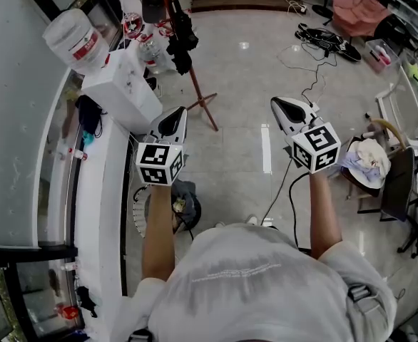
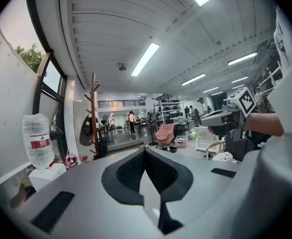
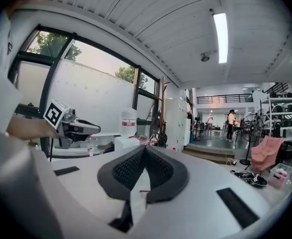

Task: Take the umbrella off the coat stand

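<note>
The wooden coat stand [image 1: 195, 70] rises from the tiled floor ahead of me, slightly left. A black folded umbrella [image 1: 181, 40] hangs on it, with a dark bag [image 1: 152, 2] higher up. The stand shows far off in the left gripper view [image 2: 93, 113] and the right gripper view [image 3: 162, 111]. My left gripper [image 1: 179, 112] is held level, well short of the stand, shut and empty [image 2: 144, 150]. My right gripper [image 1: 277, 105] hangs beside it to the right, also shut with nothing in it [image 3: 144, 147].
A white water dispenser [image 1: 123, 87] with a bottle [image 1: 77, 41] stands left of the stand against the window ledge [image 1: 88, 191]. Cables [image 1: 316, 41] lie on the floor ahead. A chair with clothes [image 1: 369, 162] sits at the right.
</note>
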Demonstrator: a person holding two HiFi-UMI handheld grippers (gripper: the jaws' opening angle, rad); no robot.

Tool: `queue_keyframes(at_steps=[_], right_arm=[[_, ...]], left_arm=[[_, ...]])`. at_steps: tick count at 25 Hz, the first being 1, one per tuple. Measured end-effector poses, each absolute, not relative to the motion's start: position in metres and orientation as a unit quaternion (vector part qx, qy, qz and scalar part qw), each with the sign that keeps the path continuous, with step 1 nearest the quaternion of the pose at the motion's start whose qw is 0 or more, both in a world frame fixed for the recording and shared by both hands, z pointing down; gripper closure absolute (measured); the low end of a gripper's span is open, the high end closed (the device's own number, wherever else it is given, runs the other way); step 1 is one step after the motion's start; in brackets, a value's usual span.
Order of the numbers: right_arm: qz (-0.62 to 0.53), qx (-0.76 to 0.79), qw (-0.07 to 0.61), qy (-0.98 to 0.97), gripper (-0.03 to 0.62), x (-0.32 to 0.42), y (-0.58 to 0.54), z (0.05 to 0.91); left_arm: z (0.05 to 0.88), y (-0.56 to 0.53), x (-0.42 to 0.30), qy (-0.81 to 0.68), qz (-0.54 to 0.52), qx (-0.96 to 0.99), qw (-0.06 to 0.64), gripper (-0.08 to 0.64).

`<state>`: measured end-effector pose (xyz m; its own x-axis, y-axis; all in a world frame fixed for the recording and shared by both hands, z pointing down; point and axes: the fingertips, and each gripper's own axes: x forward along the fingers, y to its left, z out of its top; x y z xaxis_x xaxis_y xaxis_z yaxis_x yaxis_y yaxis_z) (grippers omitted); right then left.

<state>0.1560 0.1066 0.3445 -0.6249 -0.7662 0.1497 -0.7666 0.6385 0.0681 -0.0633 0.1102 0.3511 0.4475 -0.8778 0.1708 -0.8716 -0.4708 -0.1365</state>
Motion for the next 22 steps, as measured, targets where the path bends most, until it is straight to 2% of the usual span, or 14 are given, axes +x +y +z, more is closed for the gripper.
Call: queue_keyframes(at_steps=[11,13,15,22], right_arm=[[0.009,0.425,0.075,-0.902,0.564,0.194,0.091,0.352],[0.01,0.419,0.081,-0.904,0.482,0.199,0.088,0.356],[0.01,0.411,0.088,-0.907,0.431,0.202,0.085,0.361],[0.029,0.399,0.077,-0.913,0.383,0.215,0.076,0.375]], left_arm=[[0.358,0.106,-0.031,0.516,-0.107,-0.85,-0.009,0.546],[0.362,0.104,-0.026,0.519,-0.113,-0.847,-0.009,0.546],[0.366,0.104,-0.022,0.521,-0.116,-0.845,-0.009,0.546],[0.379,0.104,-0.014,0.534,-0.132,-0.835,-0.015,0.546]])
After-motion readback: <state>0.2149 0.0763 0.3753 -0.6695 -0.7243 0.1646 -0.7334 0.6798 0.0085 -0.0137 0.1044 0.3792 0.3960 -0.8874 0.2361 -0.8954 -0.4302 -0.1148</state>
